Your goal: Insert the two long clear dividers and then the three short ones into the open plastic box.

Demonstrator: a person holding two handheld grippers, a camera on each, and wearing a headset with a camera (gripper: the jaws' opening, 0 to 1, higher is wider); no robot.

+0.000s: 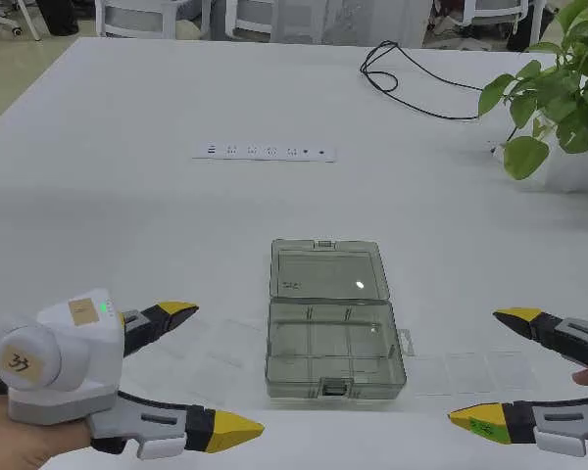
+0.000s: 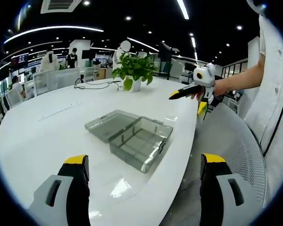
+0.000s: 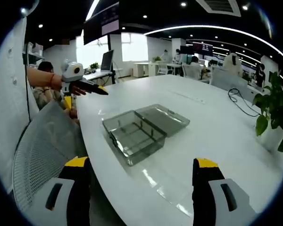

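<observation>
White desk [image 1: 127, 215], head view looking down. Open plastic box [image 1: 336, 348] sat at the near middle of the desk, smoky clear, its lid laid back flat on the far side, latch on the near wall. Some faint lines crossed the inside of the box; could not tell whether these were fitted pieces or moulded ribs. Clear dividers lay flat on the desk on both sides of the box: a row of clear dividers to the right [image 1: 514, 370], near the desk's near edge, and fainter clear pieces to the left [image 1: 237, 345]; outlines were too weak to sort long from short. Left gripper [image 1: 222, 368] hovered at the near left, jaws spread wide, yellow tips pointed towards the box, nothing between them. Right gripper [image 1: 478, 364] hovered at the near right, jaws likewise wide apart and holding nothing. Both grippers were apart from the box and seemed clear of the desk. Each gripper view showed the box between its own two yellow tips, with the other gripper beyond the desk edge. Far side: white power strip [image 1: 265, 151], black cable [image 1: 412, 78], potted plant [image 1: 559, 88] at far right
</observation>
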